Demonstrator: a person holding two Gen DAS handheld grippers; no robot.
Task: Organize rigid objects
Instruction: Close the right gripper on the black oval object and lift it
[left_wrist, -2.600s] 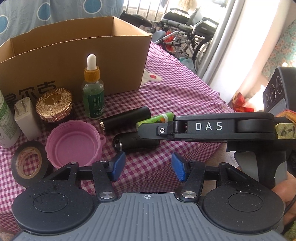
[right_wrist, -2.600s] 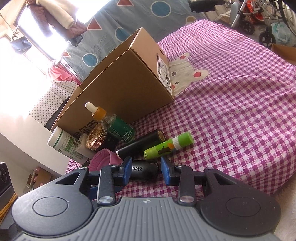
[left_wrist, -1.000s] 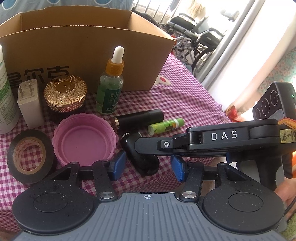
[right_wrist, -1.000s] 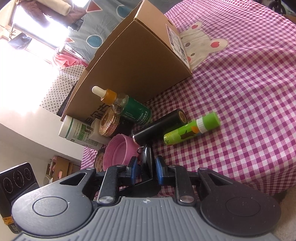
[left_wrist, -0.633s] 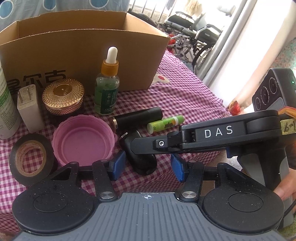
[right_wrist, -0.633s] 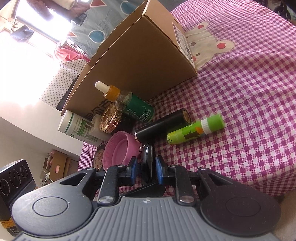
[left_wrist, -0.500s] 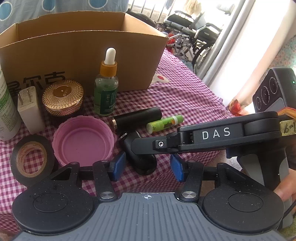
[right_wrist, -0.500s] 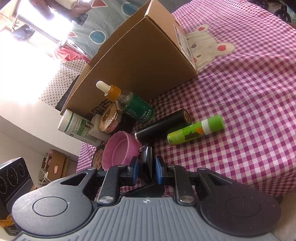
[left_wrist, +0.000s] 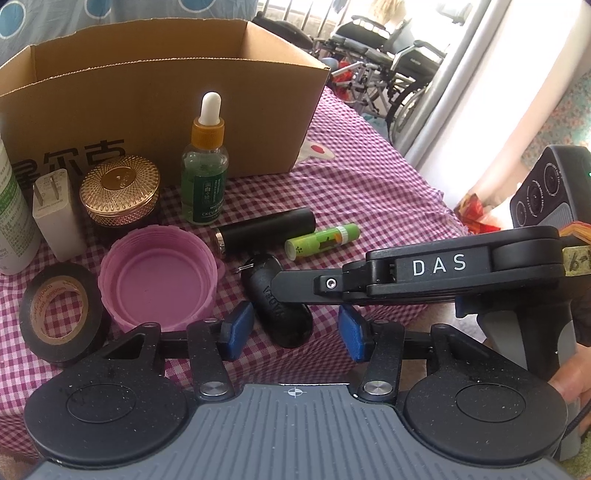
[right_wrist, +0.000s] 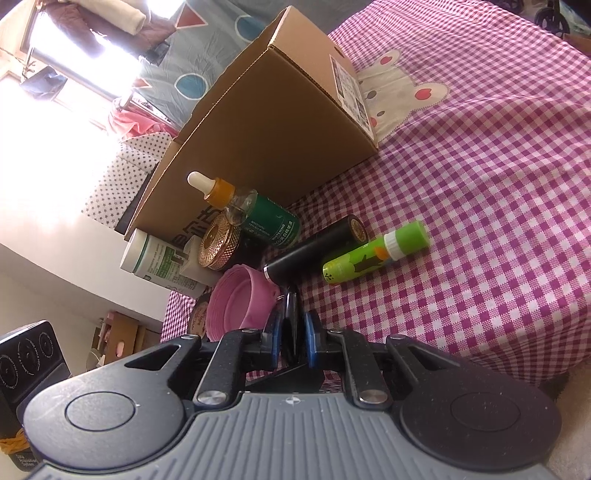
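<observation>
Currently black key fob (left_wrist: 275, 302) being clamped edge-on by right gripper (right_wrist: 291, 332); slipping likely when being lifted. Left gripper (left_wrist: 295, 328) being held apart, idle.

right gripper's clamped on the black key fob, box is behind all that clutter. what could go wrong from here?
1. The right gripper pinches the black key fob edge-on, so it may twist or slip out when lifted.
2. The tall dropper bottle and gold-lidded jar stand between the fob and the cardboard box; a low carry could topple them.
3. The black cylinder and green tube lie close by and could get nudged and roll.
</observation>
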